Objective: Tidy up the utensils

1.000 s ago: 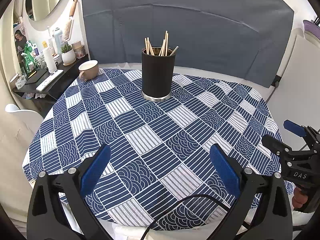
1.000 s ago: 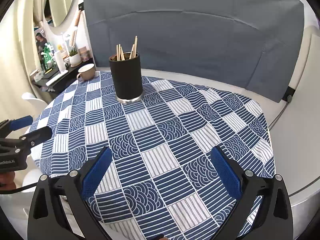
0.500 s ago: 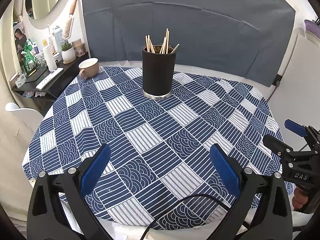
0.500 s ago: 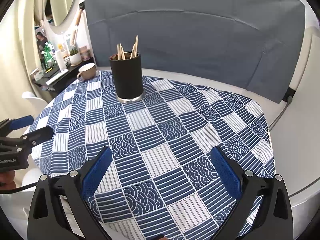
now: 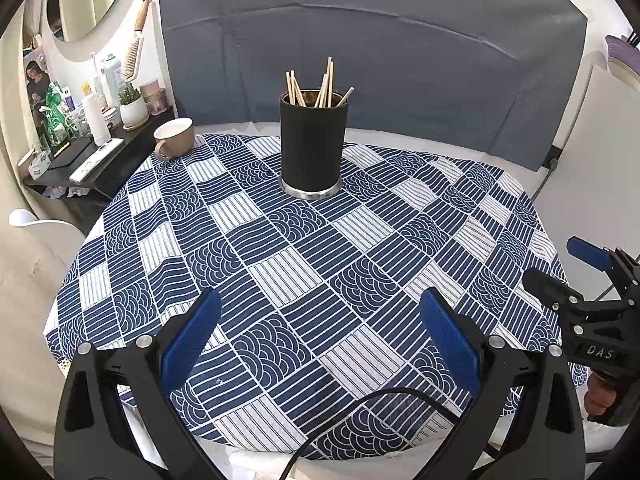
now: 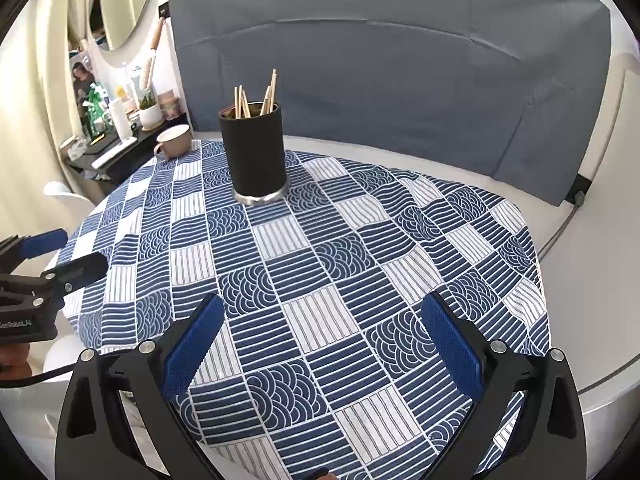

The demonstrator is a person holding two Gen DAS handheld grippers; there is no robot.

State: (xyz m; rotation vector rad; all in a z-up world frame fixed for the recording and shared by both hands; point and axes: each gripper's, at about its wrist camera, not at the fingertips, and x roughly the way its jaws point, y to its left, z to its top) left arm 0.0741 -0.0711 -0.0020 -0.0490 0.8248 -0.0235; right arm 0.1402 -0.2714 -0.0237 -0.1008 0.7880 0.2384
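A black cylindrical holder [image 5: 312, 148] [image 6: 256, 152] stands upright at the far side of the round table, with several wooden chopsticks [image 5: 316, 88] [image 6: 256, 96] sticking out of its top. My left gripper [image 5: 320, 336] hovers over the table's near edge, open, with nothing between its blue pads. My right gripper [image 6: 320, 336] is also open and empty over the near edge. In the left wrist view the right gripper [image 5: 576, 264] shows at the right edge; in the right wrist view the left gripper [image 6: 60, 252] shows at the left edge. Both are far from the holder.
A blue-and-white patterned cloth [image 5: 280, 264] covers the table. A beige mug [image 5: 174, 138] [image 6: 174, 142] sits at the far left rim. A dark side shelf [image 5: 80, 148] with bottles, a plant pot and a remote stands to the left. A grey padded backrest [image 5: 380, 48] curves behind.
Both grippers have stayed open and drifted only slightly; the holder sits a little lower in the left wrist view. Nothing was grasped or released.
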